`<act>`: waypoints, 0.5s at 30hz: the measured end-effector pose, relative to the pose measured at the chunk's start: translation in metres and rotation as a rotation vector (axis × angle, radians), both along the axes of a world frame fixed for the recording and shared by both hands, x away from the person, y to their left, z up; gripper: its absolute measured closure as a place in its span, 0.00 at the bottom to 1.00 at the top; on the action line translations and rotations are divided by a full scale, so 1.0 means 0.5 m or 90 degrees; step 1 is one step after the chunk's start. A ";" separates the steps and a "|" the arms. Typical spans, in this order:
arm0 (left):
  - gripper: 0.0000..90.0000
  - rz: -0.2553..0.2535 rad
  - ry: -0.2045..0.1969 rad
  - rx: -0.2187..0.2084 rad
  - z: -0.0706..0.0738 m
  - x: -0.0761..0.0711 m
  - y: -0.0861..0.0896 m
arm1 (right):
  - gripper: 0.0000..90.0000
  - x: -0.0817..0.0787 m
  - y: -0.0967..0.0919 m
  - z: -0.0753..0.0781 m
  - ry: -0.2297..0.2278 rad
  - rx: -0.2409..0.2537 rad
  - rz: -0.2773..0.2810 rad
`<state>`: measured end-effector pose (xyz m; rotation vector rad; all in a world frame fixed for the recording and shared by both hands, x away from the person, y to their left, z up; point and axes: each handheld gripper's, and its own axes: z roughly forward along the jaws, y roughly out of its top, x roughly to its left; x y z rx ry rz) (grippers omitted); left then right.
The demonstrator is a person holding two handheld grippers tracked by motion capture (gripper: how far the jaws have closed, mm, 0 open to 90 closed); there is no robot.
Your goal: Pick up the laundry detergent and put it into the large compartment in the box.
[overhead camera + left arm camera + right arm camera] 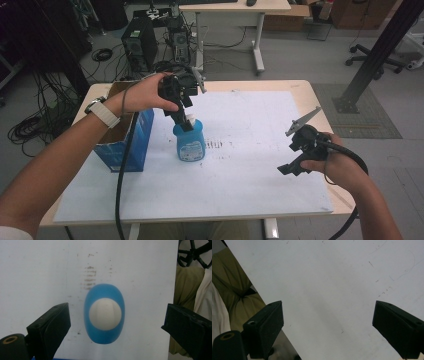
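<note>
Two grippers are up over the table, one in each of the person's hands. The left gripper (186, 117) hangs directly above a blue bottle (190, 141) with a white cap (190, 119), pointing straight down at it. In the left gripper view the bottle (104, 314) is seen from the top, a blue oval with the round white cap (105, 314) in its middle, and it sits between the two black jaws, nearer the left jaw than the right. The jaws stand wide apart, with clear gaps to the bottle on both sides, so they have hold of nothing. From the high view I cannot tell whether the tips have come level with the cap or are just over it.

The bottle stands upright on the white sheet (250, 150) that covers the tabletop, just beside a blue cardboard box (131, 145) at the left edge, close to it but not touching.

The right gripper (287, 169) is well apart from the bottle, held over the right side of the sheet near its edge. Its jaws are spread wide too, with only bare white sheet (324, 290) between them.
</note>
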<state>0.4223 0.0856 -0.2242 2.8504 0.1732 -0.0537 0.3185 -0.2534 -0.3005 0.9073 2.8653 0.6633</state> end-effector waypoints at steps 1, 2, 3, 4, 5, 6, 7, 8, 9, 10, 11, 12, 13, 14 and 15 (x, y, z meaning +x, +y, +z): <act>0.08 -0.002 0.000 0.002 -0.001 0.000 0.000 | 0.11 0.000 0.000 0.000 0.000 0.000 0.000; 0.08 -0.002 -0.001 0.002 -0.004 0.000 0.000 | 0.11 0.000 0.000 0.000 0.000 0.000 0.000; 0.08 -0.002 0.000 0.004 -0.006 0.000 0.000 | 0.11 0.000 0.001 0.000 0.001 0.001 0.000; 0.08 -0.004 -0.003 0.006 -0.009 -0.001 -0.001 | 0.11 0.000 0.001 0.000 0.001 -0.001 0.001; 0.08 -0.005 -0.006 0.008 -0.010 -0.001 -0.001 | 0.11 0.000 0.001 0.000 0.001 -0.001 0.001; 0.08 -0.004 -0.005 0.008 -0.011 -0.001 -0.002 | 0.11 0.000 0.002 0.000 0.001 0.000 0.000; 0.08 -0.005 -0.003 0.007 -0.015 0.000 -0.003 | 0.11 0.001 0.003 -0.001 0.001 0.000 0.000; 0.08 -0.005 -0.003 0.007 -0.015 0.000 -0.003 | 0.11 0.001 0.003 -0.001 0.001 0.000 0.000; 0.08 -0.005 -0.004 0.008 -0.017 0.000 -0.003 | 0.11 0.001 0.003 -0.001 0.001 0.001 0.000; 0.08 -0.004 -0.004 0.010 -0.019 0.000 -0.004 | 0.11 0.001 0.004 -0.002 0.002 0.000 0.000; 0.08 -0.003 -0.004 0.012 -0.022 0.000 -0.004 | 0.11 0.001 0.003 -0.002 0.002 0.000 0.001; 0.08 -0.002 -0.004 0.013 -0.025 0.000 -0.004 | 0.11 0.001 0.003 -0.002 0.003 -0.001 0.000; 0.08 -0.002 -0.002 0.012 -0.029 0.000 -0.005 | 0.11 0.001 0.003 -0.002 0.003 -0.001 0.000; 0.08 -0.003 -0.002 0.013 -0.032 0.001 -0.005 | 0.11 0.001 0.003 -0.003 0.002 0.000 0.000; 0.08 -0.002 -0.003 0.015 -0.036 0.002 -0.005 | 0.11 0.001 0.003 -0.003 0.002 0.000 0.000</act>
